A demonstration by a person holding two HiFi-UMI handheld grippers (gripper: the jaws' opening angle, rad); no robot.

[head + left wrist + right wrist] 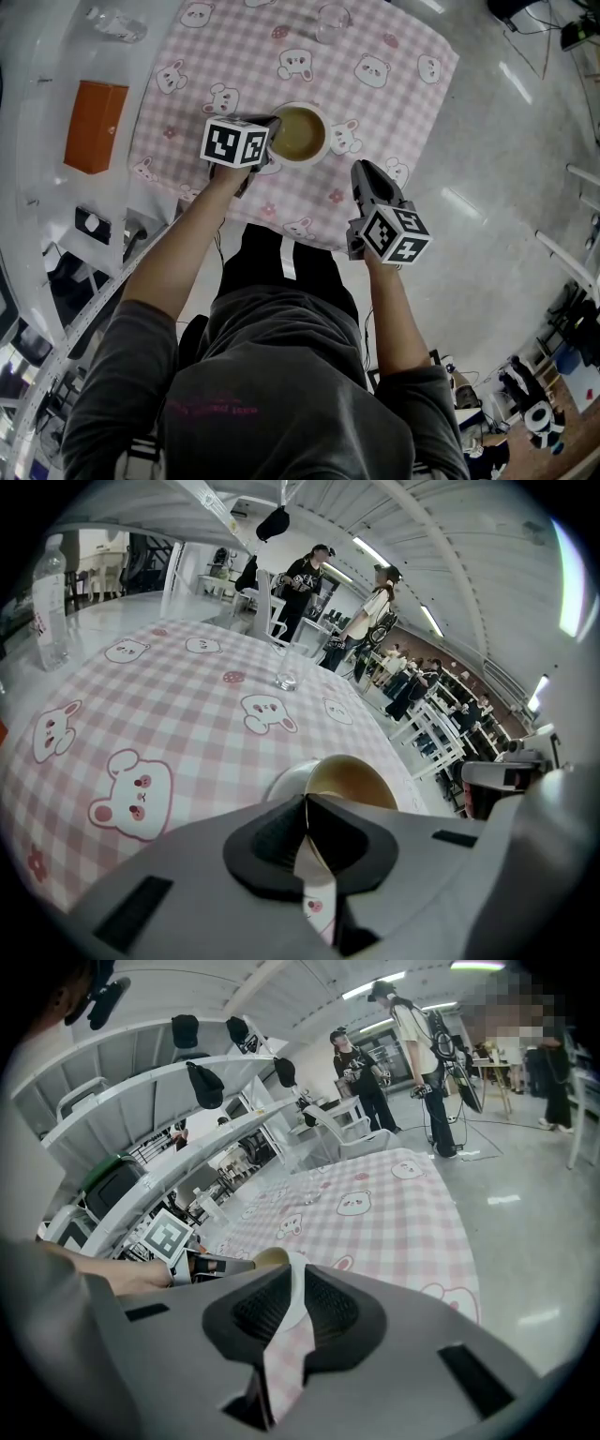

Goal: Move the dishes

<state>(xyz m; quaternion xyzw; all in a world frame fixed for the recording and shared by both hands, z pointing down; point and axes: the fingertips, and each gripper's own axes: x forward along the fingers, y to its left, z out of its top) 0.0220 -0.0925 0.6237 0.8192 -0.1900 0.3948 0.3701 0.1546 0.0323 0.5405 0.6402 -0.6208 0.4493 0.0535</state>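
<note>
Pinching the rim of the bowl [300,133], the left gripper [270,141] has its jaws pressed almost together, with only the thin white edge of the dish between the dark pads. In the left gripper view the rim runs straight into the seam where the pads meet, and the bowl's tan inside opens just beyond them.

The right gripper [366,169] sits lower right of the bowl in the head view, near it but apart from it, over the near edge of the cloth. Its jaws stand a narrow slit apart and grip nothing; through the gap the right gripper view shows only checked cloth and a bit of white.

The bowl sits at the middle of the head view, on a pink checked tablecloth [234,56] printed with bears. A clear glass [333,21] stands at the cloth's top edge. An orange box [94,125] and a plastic bottle [117,23] lie on the bare white table [37,94] at upper left.
</note>
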